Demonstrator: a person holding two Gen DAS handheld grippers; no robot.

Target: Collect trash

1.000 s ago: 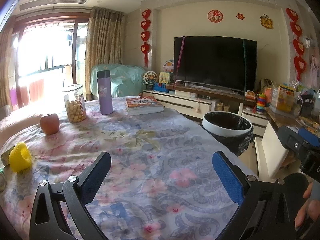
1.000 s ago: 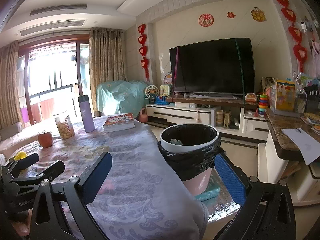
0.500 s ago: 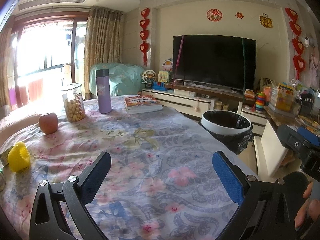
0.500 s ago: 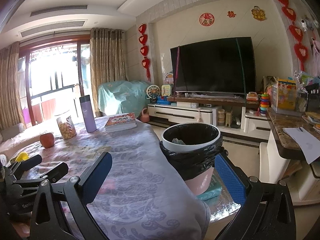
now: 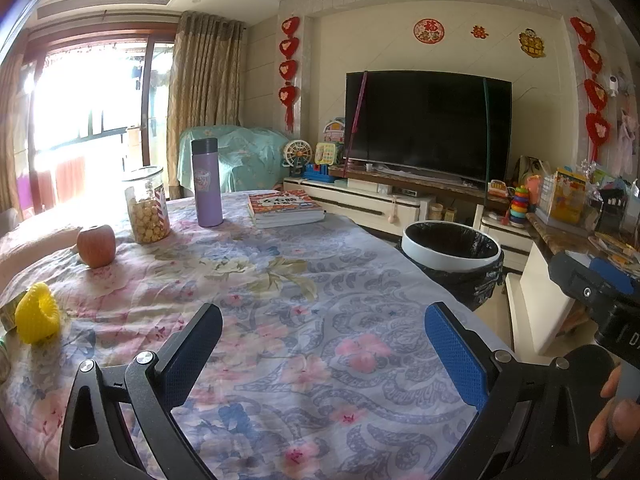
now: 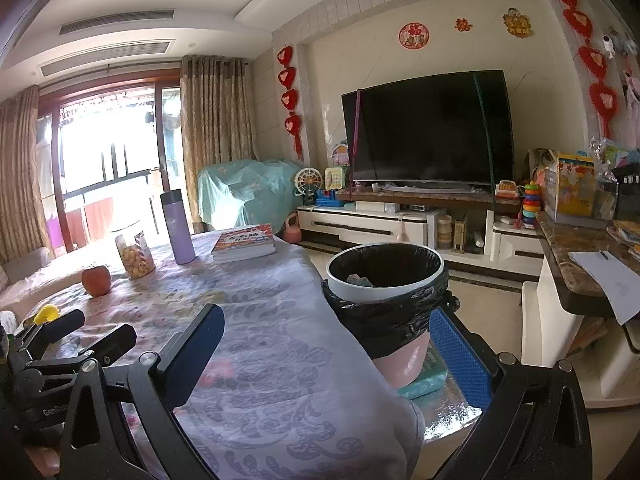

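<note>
Far to my left on the flowery table cloth (image 5: 304, 280) sits a yellow toy (image 5: 37, 318), and past it a red apple (image 5: 96, 245). Next comes a jar of snacks (image 5: 146, 206), then a tall purple bottle (image 5: 206, 182), then a pile of books (image 5: 285, 208). My left gripper (image 5: 324, 356) hangs over the cloth with its fingers spread wide and nothing between them. My right gripper (image 6: 328, 360) is over the table's right edge, fingers spread wide too, holding nothing. Just off that edge stands the trash bin (image 6: 386, 280), pink with a white rim and a black bag inside. A bit of crumpled trash (image 6: 359, 280) lies in it. Behind it all a big dark TV (image 6: 430, 132) hangs on the wall.
</note>
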